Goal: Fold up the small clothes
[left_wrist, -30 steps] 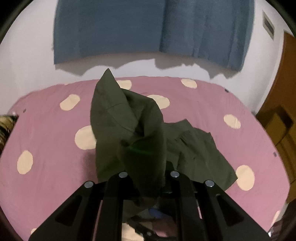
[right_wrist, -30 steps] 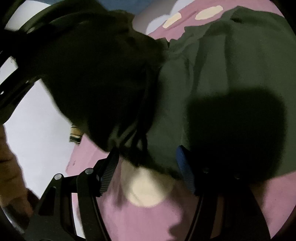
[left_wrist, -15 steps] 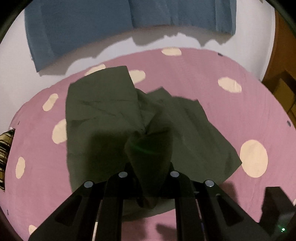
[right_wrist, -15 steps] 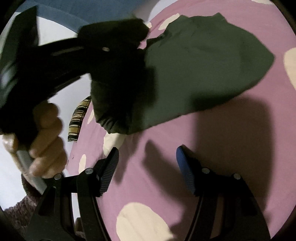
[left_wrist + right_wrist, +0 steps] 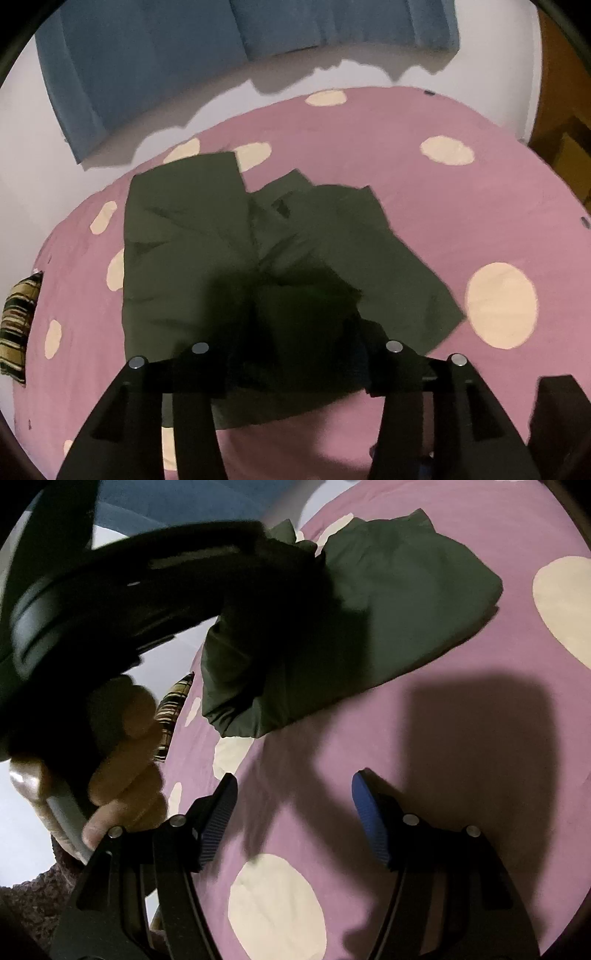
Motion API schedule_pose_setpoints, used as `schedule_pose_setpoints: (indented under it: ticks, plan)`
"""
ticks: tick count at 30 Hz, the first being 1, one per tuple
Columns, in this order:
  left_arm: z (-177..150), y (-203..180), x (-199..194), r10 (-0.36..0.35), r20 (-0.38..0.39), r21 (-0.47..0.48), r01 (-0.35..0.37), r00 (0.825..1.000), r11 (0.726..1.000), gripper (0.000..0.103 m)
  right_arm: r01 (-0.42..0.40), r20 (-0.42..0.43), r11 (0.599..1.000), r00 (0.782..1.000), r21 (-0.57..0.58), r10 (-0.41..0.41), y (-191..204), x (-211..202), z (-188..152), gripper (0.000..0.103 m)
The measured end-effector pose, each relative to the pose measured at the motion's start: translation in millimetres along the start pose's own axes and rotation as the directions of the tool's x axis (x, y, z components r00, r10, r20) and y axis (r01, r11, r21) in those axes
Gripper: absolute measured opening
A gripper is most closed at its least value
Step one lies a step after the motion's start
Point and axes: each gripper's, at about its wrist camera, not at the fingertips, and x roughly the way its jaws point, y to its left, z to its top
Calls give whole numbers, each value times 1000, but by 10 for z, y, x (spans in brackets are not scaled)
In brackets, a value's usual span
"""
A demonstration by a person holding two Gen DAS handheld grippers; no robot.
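Observation:
A dark green garment [image 5: 207, 236] lies spread and creased on the pink bedsheet [image 5: 424, 206] with cream dots. My left gripper [image 5: 297, 350] hovers over its near edge. The jaws are opening, and a shadowed fold of the cloth sits loose between them without being pinched. In the right wrist view the same garment [image 5: 399, 602] lies further off, with the left gripper's black body [image 5: 140, 590] and the hand holding it [image 5: 125, 760] at the left. My right gripper [image 5: 293, 812] stands open above bare sheet, blue pads [image 5: 369, 812] apart, holding nothing.
A blue cloth [image 5: 177, 55] hangs on the white wall behind the bed. A striped brown item [image 5: 18, 325] lies at the bed's left edge. Wooden furniture [image 5: 569, 155] stands at the right. Bare sheet [image 5: 461, 738] stretches to the garment's right.
The left gripper came down, laid the lifted garment on the bed and spread its jaws. The right gripper drew back from the garment to bare sheet.

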Motion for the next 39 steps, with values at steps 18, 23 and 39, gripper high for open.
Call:
schedule_pose_setpoints:
  ticks: [18, 23, 39]
  plan:
    - [-469, 1519, -898, -280, 290, -215, 347, 915, 913, 75, 4, 48, 1000, 999, -7, -4, 128, -238, 121, 72]
    - [-755, 2080, -472, -230, 231, -372, 304, 945, 877, 75, -59, 138, 998, 989, 18, 56, 199, -333, 596, 75]
    - [-1134, 2238, 135, -277, 124, -447, 303, 953, 842, 76, -63, -136, 993, 988, 97, 76, 100, 516, 1870, 78]
